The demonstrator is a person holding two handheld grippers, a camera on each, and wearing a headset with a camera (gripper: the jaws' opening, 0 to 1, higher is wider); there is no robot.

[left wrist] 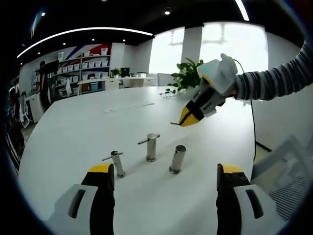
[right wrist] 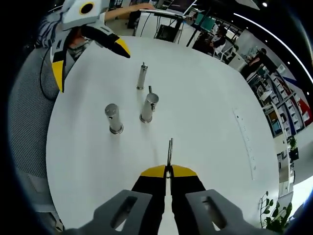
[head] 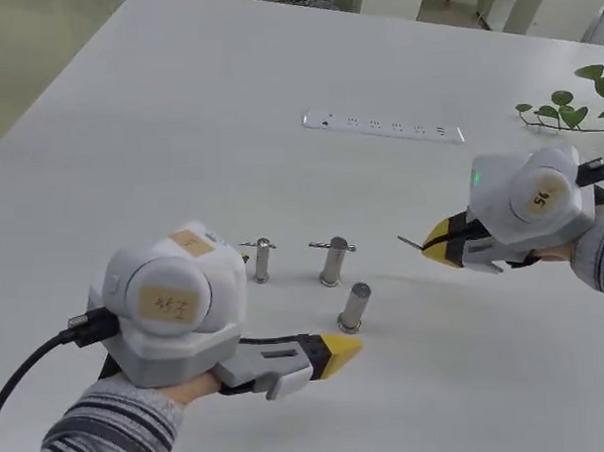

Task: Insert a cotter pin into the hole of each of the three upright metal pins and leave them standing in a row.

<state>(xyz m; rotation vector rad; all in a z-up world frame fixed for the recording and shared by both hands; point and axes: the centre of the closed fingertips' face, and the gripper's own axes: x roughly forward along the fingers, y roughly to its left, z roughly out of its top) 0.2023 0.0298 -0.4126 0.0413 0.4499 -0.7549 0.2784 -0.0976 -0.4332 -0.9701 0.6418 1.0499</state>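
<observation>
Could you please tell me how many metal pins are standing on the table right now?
3. The left pin and the middle pin each have a cotter pin through them; the third pin stands apart, lower right in the head view, with none.

This is an open-plan office with a workshop feel. A wide white table [head: 277, 78] carries a long power strip [head: 383, 126], and a leafy potted plant [left wrist: 188, 73] stands at its far end before tall bright windows [left wrist: 230, 46]. Shelves [left wrist: 93, 66] of storage boxes line one wall, a curved strip light [left wrist: 83, 33] crosses the dark ceiling, and a mesh office chair [left wrist: 286, 169] stands beside the table.
</observation>
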